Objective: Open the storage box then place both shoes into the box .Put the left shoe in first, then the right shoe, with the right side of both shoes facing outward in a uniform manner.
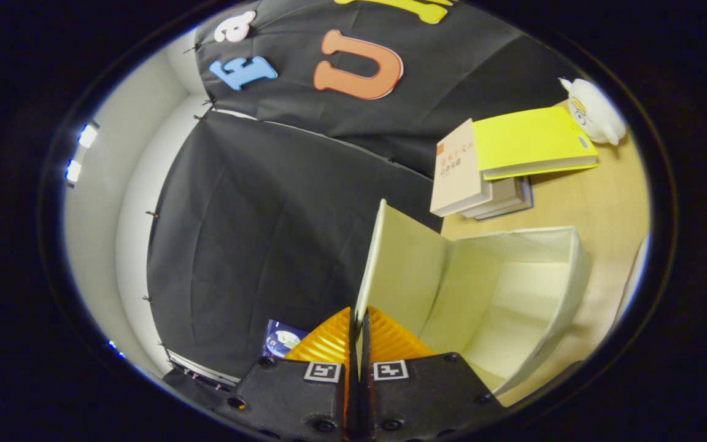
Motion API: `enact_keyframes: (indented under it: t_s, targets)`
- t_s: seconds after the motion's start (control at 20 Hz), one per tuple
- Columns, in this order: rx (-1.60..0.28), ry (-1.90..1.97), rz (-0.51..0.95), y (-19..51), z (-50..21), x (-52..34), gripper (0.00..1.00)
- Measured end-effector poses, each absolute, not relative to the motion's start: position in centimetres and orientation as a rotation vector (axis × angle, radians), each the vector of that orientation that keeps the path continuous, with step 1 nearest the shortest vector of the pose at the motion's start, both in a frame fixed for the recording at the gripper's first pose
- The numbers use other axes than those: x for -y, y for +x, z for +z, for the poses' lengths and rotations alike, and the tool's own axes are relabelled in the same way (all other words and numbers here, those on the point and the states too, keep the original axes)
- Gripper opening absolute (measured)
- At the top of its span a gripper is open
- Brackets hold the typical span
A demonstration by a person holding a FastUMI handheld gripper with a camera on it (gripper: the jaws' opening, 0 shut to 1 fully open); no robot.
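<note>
On wooden table (599,209), gripper (358,328) clamping box lid (399,264).

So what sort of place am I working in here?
Most likely a staged recording booth, not a home: black cloth walls hang behind a wooden tabletop holding stacked books and a plush toy. The gripper is shut on the storage box lid.

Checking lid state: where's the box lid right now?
In the gripper view the lid stands raised, its edge pinched between the gripper fingers, hinged to the open storage box on the wooden table, near the books.
</note>
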State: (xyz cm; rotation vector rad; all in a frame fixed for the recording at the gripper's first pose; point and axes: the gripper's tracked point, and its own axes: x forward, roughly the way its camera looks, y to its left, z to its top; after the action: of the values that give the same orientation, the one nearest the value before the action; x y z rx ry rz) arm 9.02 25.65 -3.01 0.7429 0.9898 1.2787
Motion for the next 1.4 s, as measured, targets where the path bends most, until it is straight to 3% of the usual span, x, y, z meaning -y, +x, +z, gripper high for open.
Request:
enact_keyframes:
  t_s: [0.25,0.45,0.65,1.05,1.4]
  targets:
    - [-0.963,0.698,1.301,7.5,-2.1,-32.6,0.07]
    - [-0.913,0.628,1.212,8.0,-3.0,-36.7,0.16]
    - [-0.902,0.486,1.134,7.5,-5.2,-37.6,1.00]
    - [-0.757,0.118,0.924,9.6,-7.6,-28.5,1.00]
    - [-0.730,0.118,0.675,13.7,-9.8,-15.5,1.00]
